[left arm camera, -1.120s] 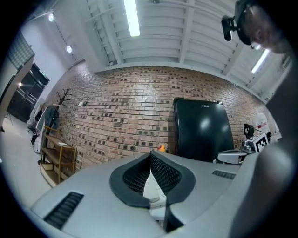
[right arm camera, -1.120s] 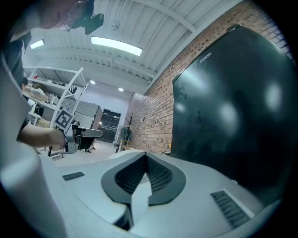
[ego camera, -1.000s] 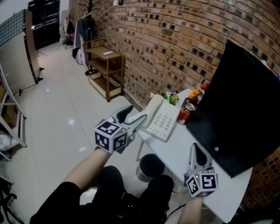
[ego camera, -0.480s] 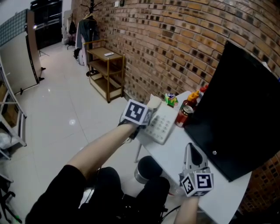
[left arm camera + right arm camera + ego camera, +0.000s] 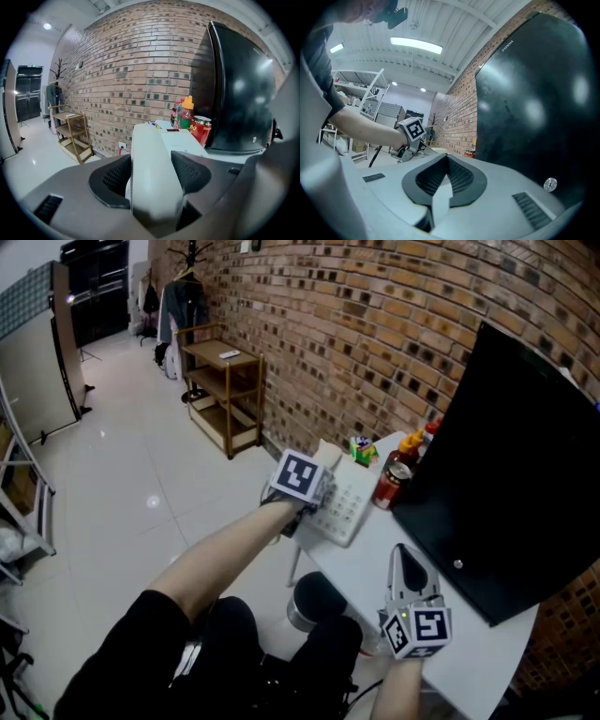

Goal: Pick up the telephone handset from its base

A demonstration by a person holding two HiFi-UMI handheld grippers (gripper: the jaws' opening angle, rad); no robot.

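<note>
The left tool has just been closing its textured black pads against the smooth, rounded white handset between them.

Your left gripper has swung in from the air off the edge of the white table and dropped over the long white plastic telephone handset. Its jaws, together before, now straddle that handset and have just been closing onto its sides

Handset on telephone base, table left end — bottles beyond base, monitor right.
</note>
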